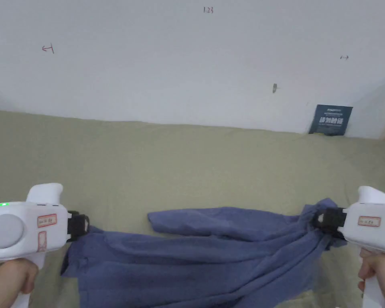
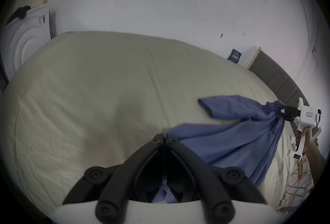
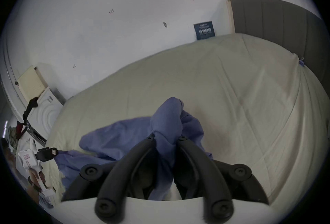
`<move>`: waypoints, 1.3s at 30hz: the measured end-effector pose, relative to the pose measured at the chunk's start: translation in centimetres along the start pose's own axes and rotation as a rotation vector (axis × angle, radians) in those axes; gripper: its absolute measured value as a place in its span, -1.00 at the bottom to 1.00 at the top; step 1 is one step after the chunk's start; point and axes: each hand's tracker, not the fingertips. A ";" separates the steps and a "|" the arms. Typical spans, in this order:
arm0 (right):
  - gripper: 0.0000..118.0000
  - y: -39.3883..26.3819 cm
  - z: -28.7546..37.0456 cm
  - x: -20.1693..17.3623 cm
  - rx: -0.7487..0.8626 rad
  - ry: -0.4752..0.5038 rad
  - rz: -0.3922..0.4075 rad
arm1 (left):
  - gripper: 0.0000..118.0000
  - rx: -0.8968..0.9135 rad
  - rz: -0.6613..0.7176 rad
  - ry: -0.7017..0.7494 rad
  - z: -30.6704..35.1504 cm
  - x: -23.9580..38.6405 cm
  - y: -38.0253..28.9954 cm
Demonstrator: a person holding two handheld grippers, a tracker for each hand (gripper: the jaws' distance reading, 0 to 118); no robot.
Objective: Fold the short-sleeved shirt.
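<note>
Shirt (image 1: 195, 256): spreading step. Left gripper (image 1: 82, 225) and right gripper (image 1: 321, 219) each pinch cloth; next we lay it flat between them.

A home bedroom: sheeted bed (image 1: 187, 160), padded headboard (image 3: 278, 18), washing machine (image 2: 23, 45).

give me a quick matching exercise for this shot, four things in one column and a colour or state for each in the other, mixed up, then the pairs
Things:
1. shirt
2. bed sheet
3. left gripper
4. sign against the wall

Colour or state:
A. dark blue, propped upright at the far edge of the bed
B. pale beige, spread flat under everything
C. blue-purple, stretched between two grippers
D. shut on cloth at the left end of the garment

Pairs: 1-C, 2-B, 3-D, 4-A

The right gripper is shut on a bunch of the shirt at the other end.
</note>
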 end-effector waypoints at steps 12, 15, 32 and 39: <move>-0.76 7.4 -0.7 -10.7 0.075 0.028 0.183 | -1.00 0.214 -0.063 0.004 5.0 2.1 12.7; -0.76 9.7 -1.0 -13.0 0.125 0.040 0.220 | -1.00 0.275 -0.115 0.038 6.8 3.2 16.8; -0.76 20.9 -1.6 -21.3 0.319 -0.012 0.338 | -1.00 0.451 -0.200 0.208 10.9 7.5 28.0; -0.76 16.6 -4.9 -18.6 0.212 -0.029 0.390 | -1.00 0.377 -0.199 0.167 8.5 5.9 20.4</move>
